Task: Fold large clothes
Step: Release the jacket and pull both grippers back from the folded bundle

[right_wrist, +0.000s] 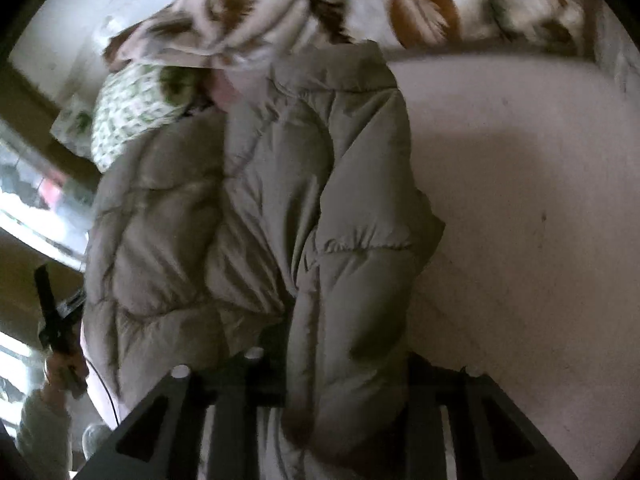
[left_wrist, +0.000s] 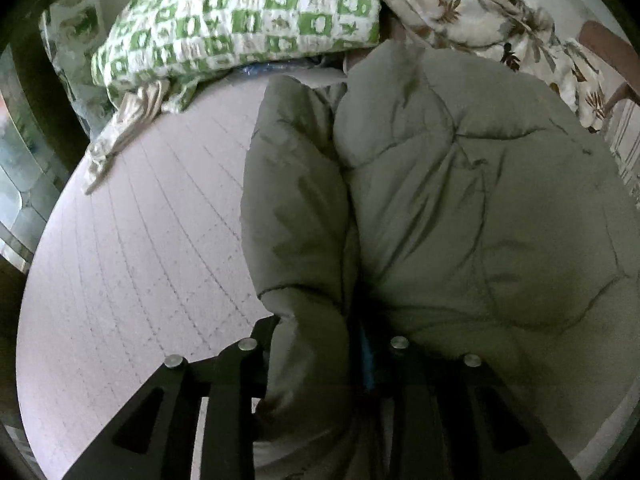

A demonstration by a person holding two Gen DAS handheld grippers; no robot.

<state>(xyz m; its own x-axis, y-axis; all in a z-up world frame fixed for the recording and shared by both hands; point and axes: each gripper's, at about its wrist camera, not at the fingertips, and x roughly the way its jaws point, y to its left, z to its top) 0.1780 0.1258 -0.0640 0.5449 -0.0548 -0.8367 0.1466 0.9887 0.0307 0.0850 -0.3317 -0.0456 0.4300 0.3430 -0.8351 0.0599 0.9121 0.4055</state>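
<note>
Grey-green quilted puffer jacket [left_wrist: 460,200], lying on a pale pink stitched mattress cover [left_wrist: 140,240]. Left gripper [left_wrist: 320,344]: clenched on a sleeve of the jacket. Right gripper [right_wrist: 340,356]: clenched on another padded fold of it. Green-and-white checked pillow [left_wrist: 240,20] and leaf-print quilt [left_wrist: 480,12] beyond the jacket's far end.

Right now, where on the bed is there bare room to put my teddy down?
Two bare patches of pink sheet: one left of the puffy jacket, below the green checkered pillow; another on the jacket's other side, below the floral quilt. The middle and the head end are crowded.
</note>
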